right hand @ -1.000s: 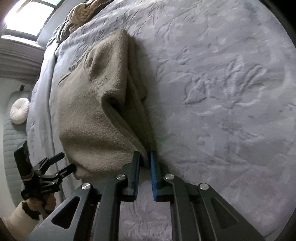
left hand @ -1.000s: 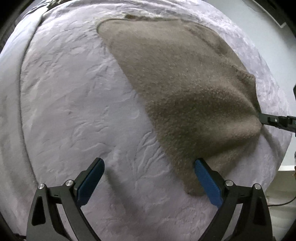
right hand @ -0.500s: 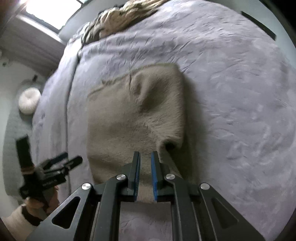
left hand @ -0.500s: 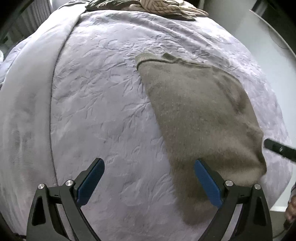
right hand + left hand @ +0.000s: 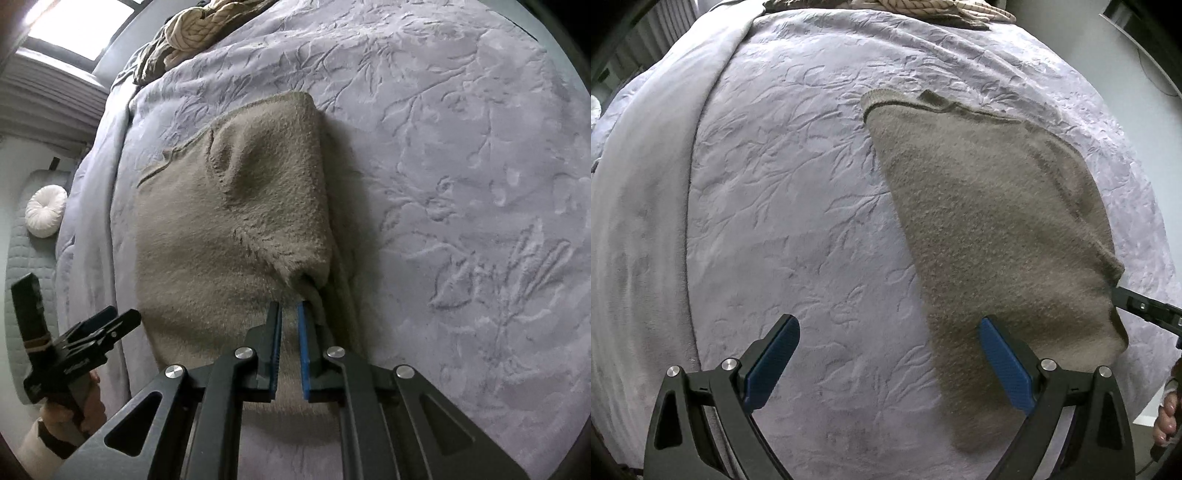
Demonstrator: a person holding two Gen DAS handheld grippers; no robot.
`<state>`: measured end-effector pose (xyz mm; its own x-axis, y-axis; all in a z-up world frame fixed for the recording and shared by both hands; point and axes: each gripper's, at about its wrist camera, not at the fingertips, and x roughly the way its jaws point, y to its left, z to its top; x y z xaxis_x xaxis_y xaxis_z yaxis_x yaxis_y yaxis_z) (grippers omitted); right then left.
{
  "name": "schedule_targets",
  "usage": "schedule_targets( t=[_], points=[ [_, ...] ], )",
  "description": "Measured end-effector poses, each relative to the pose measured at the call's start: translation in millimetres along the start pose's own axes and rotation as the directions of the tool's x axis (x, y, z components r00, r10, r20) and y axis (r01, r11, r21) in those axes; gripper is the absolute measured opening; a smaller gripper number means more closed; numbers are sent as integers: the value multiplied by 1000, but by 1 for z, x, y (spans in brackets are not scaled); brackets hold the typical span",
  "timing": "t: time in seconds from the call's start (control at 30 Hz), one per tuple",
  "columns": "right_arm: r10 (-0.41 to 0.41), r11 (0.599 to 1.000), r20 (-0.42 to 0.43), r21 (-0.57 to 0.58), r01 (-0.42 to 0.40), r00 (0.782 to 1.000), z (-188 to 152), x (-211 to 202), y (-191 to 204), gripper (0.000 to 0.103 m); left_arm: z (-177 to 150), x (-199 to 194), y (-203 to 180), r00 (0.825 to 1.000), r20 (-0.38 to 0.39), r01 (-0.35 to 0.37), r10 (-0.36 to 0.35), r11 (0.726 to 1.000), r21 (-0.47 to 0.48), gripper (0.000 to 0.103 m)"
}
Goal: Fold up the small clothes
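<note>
A tan fleece garment [image 5: 990,221] [image 5: 221,240] lies on the lavender bedspread [image 5: 775,221], its right side doubled over itself into a thick fold. My left gripper [image 5: 888,325] hovers open above the bed, its right fingertip [image 5: 988,328] over the garment's near edge and nothing between the pads. It also shows in the right wrist view as the left gripper [image 5: 110,317], off the garment's left edge. My right gripper [image 5: 288,306] is shut to a narrow slit just short of the fold's near corner, with no cloth pinched. Its tip, the right gripper [image 5: 1119,295], meets the garment's right edge.
A pile of other clothes [image 5: 192,29] [image 5: 923,7] sits at the bed's far end. A white round cushion [image 5: 46,212] lies on a quilted seat left of the bed. A person's hand [image 5: 74,398] holds the left tool. Bare bedspread [image 5: 461,184] stretches to the right.
The right gripper let go of the garment corner it pinched and drew back; the flap now lies folded over. The left gripper lifted away, staying open, so more of the bed shows.
</note>
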<state>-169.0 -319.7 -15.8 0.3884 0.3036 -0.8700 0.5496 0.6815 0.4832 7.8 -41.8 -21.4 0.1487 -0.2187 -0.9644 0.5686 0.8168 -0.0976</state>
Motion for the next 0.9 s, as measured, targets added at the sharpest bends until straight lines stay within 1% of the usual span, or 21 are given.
schedule_targets(
  t=[0.03, 0.13, 0.23, 0.33, 0.4, 0.43, 0.47, 0.5, 0.67, 0.73, 0.8, 0.9],
  points=[
    [-1, 1000, 6, 6, 1, 1000, 0, -3, -1, 14, 0, 0, 0, 1000, 0, -2, 2, 1000, 0, 98],
    [40, 998, 37, 42, -42, 999, 1, -15, -8, 14, 1, -1, -1, 1000, 1, -2, 2, 1000, 0, 98],
    [33, 997, 53, 65, -37, 998, 3, -20, -12, 16, 1, 0, -2, 1000, 2, 0, 0, 1000, 3, 98],
    [32, 996, 45, 86, -36, 998, 3, -16, -16, 23, 3, 0, -2, 1000, 1, 3, -3, 1000, -1, 98],
    [34, 994, 40, 99, -38, 999, 3, -13, -16, 35, 4, 0, -2, 1000, 5, 0, 0, 1000, -6, 98],
    [35, 994, 39, 100, -39, 999, 3, -12, -16, 38, 5, 0, -2, 1000, 7, -4, 4, 1000, -7, 98],
    [34, 995, 40, 98, -38, 999, 3, -11, -14, 44, 5, -1, -2, 1000, 8, -8, 8, 1000, -6, 98],
    [33, 995, 39, 96, -37, 999, 2, -10, -13, 47, 6, -1, -2, 1000, 8, -14, 14, 1000, -4, 98],
    [34, 995, 25, 97, -37, 999, 3, -5, -12, 47, 9, -1, -1, 999, 17, -36, 36, 999, -15, 98],
    [33, 994, 22, 99, -35, 999, 5, -4, -12, 50, 10, 0, 2, 999, 10, -32, 32, 999, -32, 98],
    [33, 995, 23, 97, -35, 999, 7, -4, -12, 57, 12, 3, 6, 1000, -9, -22, 21, 998, -66, 98],
    [34, 995, 22, 92, -36, 999, 11, -2, -13, 57, 13, 3, 13, 1000, 9, -9, 10, 992, -122, 98]
  ],
)
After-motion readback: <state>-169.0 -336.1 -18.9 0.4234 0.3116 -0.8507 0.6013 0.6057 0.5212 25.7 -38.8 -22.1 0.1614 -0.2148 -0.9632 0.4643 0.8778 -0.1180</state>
